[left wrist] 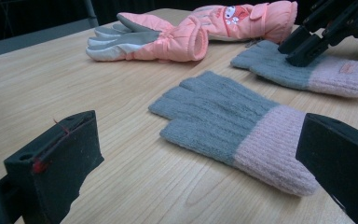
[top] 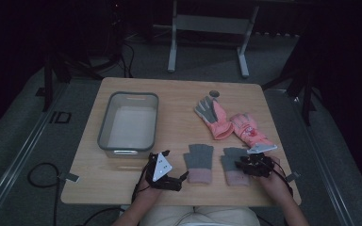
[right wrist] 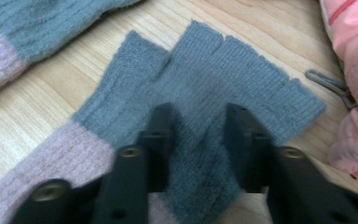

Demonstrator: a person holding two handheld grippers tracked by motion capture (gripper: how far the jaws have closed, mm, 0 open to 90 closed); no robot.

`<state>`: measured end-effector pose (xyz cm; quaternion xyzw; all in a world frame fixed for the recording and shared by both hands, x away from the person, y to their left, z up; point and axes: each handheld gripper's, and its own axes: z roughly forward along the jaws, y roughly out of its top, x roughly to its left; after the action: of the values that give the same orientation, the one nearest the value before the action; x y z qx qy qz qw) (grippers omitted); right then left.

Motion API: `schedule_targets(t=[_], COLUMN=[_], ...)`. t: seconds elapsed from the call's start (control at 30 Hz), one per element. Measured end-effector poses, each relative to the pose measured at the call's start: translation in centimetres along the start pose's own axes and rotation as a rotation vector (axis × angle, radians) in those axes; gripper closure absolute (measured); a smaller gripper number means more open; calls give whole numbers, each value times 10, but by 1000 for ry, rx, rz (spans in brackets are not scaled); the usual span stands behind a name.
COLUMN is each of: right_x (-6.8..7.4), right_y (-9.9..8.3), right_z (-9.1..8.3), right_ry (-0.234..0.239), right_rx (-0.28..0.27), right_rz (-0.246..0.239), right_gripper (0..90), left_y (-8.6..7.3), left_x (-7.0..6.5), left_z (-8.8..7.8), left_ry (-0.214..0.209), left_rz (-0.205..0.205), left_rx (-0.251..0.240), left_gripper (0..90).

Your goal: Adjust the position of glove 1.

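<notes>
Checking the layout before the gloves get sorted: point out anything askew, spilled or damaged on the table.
Nothing looks spilled or damaged. The one oddity: the right gripper presses into the right knit glove, bunching its grey fabric into a ridge between the jaws. The other knit glove lies flat.

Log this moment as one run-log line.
right gripper: pinching right knit glove | left gripper: open, near left knit glove | bin: empty | pink gloves: untouched

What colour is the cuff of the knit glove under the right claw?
Pale pink; the rest of the glove is grey. The left gripper view shows it best.
</notes>
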<state>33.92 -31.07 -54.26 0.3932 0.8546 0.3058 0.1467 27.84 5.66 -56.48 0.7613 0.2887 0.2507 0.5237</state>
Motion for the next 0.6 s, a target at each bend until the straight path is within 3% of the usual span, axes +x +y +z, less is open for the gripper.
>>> schedule_targets(t=[0.07,0.23,0.3,0.37,0.5,0.6], right_x=[0,-1,0,5,15,25], right_y=[-1,4,11,22,46,61], right_z=[0,-4,-14,-23,-38,-41], right_ry=[-1,-1,17,13,58,73], right_rx=[-10,1,-34,-70,-126,-153], right_rz=[29,98,135,127,116,115], right_gripper=[803,842,847,848,848,849], left_y=[0,0,0,0,0,0], left_x=[0,0,0,0,1,1], left_z=[0,0,0,0,0,0], left_ry=[2,0,-1,-1,-3,-4], left_rz=[-2,-6,-5,-6,-7,-8], left_rx=[0,-3,-2,-2,-3,-3], left_gripper=[0,0,0,0,0,0])
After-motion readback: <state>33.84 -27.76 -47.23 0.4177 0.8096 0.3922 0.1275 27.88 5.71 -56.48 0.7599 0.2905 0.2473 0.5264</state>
